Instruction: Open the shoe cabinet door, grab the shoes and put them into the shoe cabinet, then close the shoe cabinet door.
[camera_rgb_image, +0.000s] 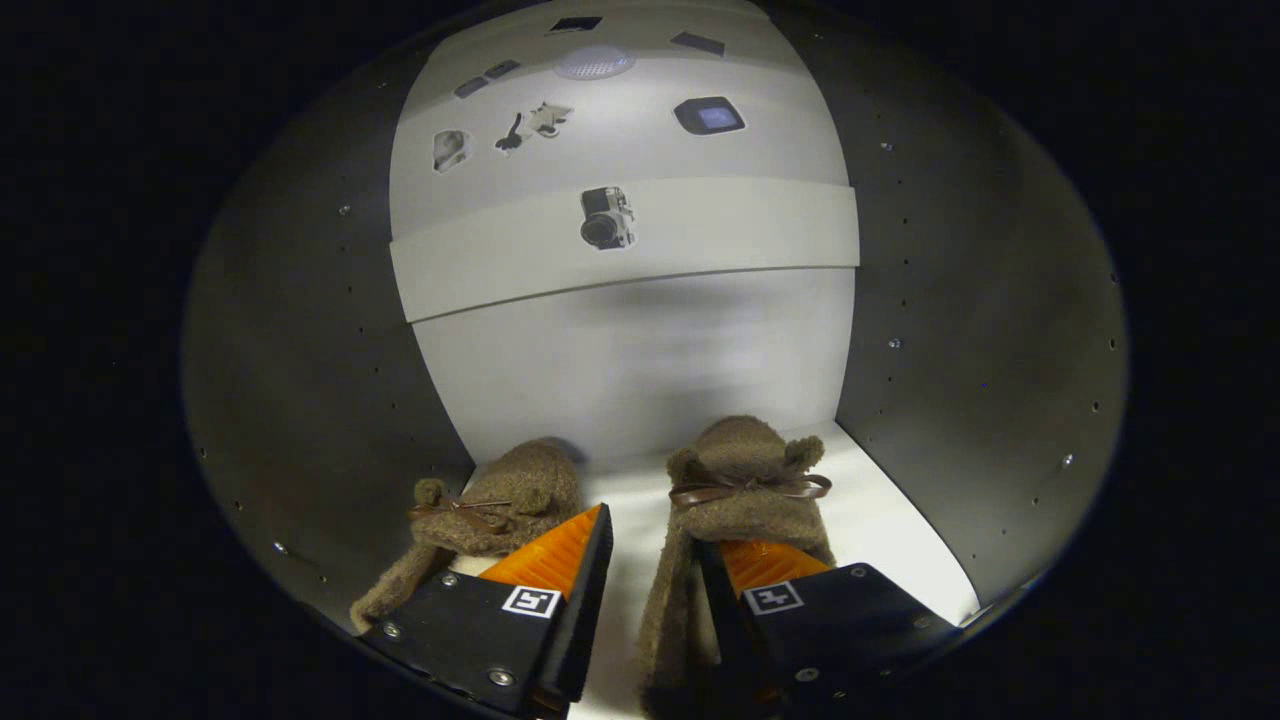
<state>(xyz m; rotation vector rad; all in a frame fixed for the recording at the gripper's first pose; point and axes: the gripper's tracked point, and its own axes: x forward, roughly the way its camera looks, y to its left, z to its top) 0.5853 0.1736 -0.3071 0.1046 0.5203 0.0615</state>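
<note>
In the gripper view, the two fuzzy brown slippers looked soft, light and floppy, so the thick side wall seemed the best spot to pinch. Both sat on the white shelf (880, 520) inside the shoe cabinet (960, 330). The tool (655, 545) was open, its fingers apart. The left slipper (500, 505) lay just ahead of the left finger. The right slipper (740, 475) had its side wall between the fingers, touching the right one.

Left fuzzy slipper (490, 515) heel hidden behind hand-held gripper (655, 545) finger.
</note>
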